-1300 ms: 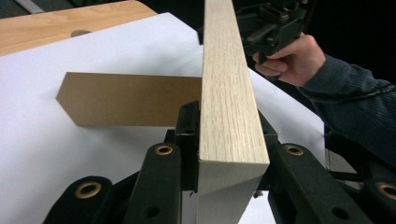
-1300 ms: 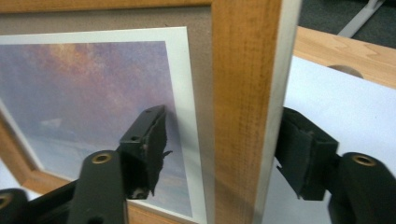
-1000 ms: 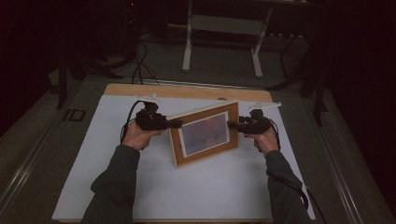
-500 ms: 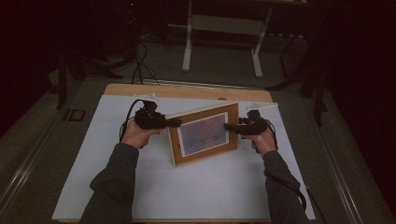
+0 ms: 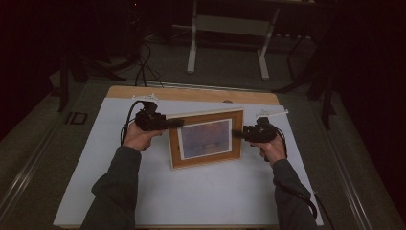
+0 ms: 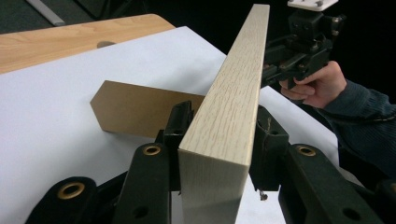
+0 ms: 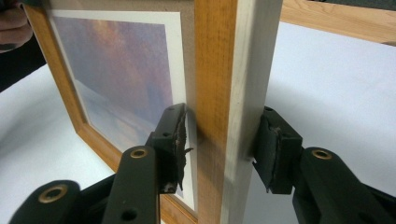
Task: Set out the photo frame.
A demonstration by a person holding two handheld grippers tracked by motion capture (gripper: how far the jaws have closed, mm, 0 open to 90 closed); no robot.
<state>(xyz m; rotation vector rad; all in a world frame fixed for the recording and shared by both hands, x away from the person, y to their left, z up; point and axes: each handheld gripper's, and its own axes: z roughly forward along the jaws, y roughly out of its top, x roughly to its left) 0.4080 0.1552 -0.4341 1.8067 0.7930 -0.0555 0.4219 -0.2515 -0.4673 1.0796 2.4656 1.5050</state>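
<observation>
A wooden picture frame (image 5: 206,139) with a purple-toned print stands upright on the white sheet (image 5: 201,196), its brown easel back (image 6: 140,107) splayed behind it. My left gripper (image 5: 176,123) straddles the frame's left edge (image 6: 233,84). Its jaws have just been opening and the pads sit close beside both faces without clamping. My right gripper (image 5: 238,134) straddles the right edge (image 7: 215,70). Its jaws have just been closing: one pad (image 7: 175,135) stands a sliver off the front, the other lies by the back.
The white sheet covers a wooden table whose bare far strip (image 5: 191,93) shows behind. Metal stand legs (image 5: 227,43) and cables (image 5: 143,62) lie on the dark floor beyond. The right hand with its gripper (image 6: 299,51) shows past the frame's far end.
Both hands stay at the frame's two ends. The frame keeps its place on the sheet.
</observation>
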